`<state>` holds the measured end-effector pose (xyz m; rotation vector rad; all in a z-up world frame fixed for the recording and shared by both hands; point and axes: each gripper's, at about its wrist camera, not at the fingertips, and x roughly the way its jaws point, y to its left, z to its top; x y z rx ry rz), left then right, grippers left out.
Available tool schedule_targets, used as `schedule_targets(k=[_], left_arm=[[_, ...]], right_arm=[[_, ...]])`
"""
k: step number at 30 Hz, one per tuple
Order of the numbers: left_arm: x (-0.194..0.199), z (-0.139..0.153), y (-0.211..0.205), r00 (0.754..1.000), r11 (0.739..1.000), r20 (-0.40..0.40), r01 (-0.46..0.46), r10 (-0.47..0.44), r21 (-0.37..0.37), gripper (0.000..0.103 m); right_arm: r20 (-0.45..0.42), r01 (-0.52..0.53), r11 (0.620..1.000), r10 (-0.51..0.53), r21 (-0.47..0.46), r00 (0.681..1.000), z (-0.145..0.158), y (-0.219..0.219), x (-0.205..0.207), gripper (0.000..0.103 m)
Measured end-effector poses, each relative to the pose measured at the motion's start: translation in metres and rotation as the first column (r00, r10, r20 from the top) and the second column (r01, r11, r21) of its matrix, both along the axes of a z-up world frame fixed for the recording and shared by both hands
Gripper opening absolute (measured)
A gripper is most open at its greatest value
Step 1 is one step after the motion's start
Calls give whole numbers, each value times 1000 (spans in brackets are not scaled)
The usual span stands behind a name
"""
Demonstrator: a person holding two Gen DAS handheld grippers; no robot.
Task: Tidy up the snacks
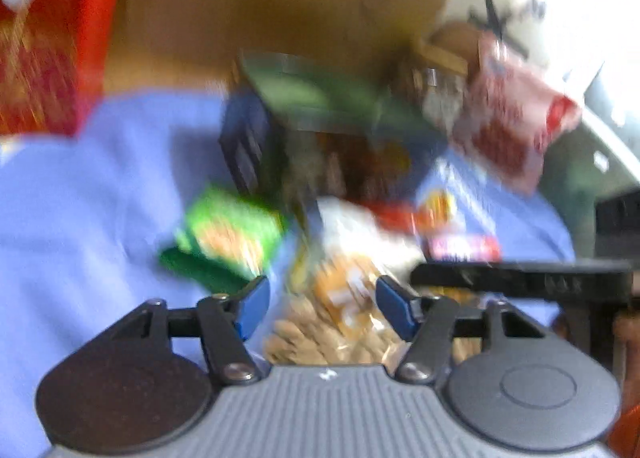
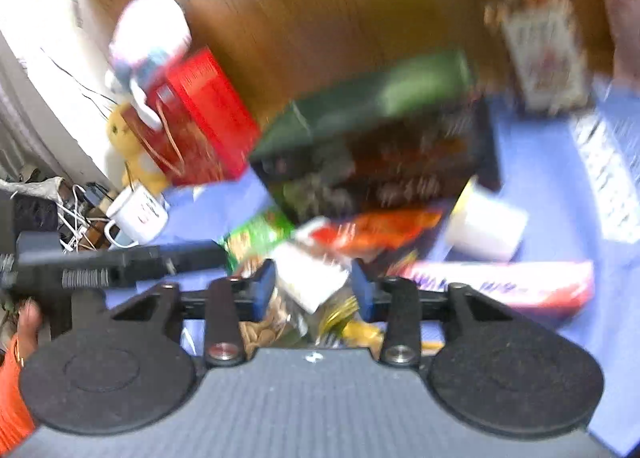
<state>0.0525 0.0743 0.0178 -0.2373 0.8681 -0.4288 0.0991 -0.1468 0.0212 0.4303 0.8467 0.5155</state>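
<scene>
Both views are motion-blurred. A clear bag of round biscuits (image 1: pixel 344 314) with an orange label lies on the blue cloth (image 1: pixel 80 217), between the blue pads (image 1: pixel 256 306) of my left gripper (image 1: pixel 324 306). Blur hides whether those pads touch it. In the right wrist view my right gripper (image 2: pixel 314 290) has its pads close against both sides of a white end (image 2: pixel 308 278) of what looks like the same bag, with biscuits (image 2: pixel 260 330) showing below. The left gripper's body (image 2: pixel 120 258) reaches in from the left.
A dark box with a green top (image 2: pixel 372 129) stands behind the bag. Around it lie a green packet (image 2: pixel 256 234), an orange packet (image 2: pixel 384 230) and a long white-and-red packet (image 2: pixel 500 282). A red box (image 2: pixel 196 117), a white mug (image 2: pixel 138 213) and a jar (image 2: pixel 544 49) stand further off.
</scene>
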Motion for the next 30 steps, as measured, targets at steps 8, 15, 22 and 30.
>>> schedule_targets(k=[8, 15, 22, 30], left_arm=[[-44, 12, 12, 997, 998, 37, 68, -68, 4, 63], [11, 22, 12, 999, 993, 32, -7, 11, -116, 67], [55, -4, -15, 999, 999, -3, 35, -35, -35, 61], [-4, 24, 4, 998, 996, 67, 9, -3, -87, 50]], right_arm=[[-20, -122, 992, 122, -21, 992, -2, 20, -73, 31], [77, -40, 990, 51, -139, 996, 4, 18, -62, 33], [128, -26, 976, 54, -215, 990, -7, 36, -41, 39], [181, -55, 982, 88, -180, 980, 11, 38, -71, 25]])
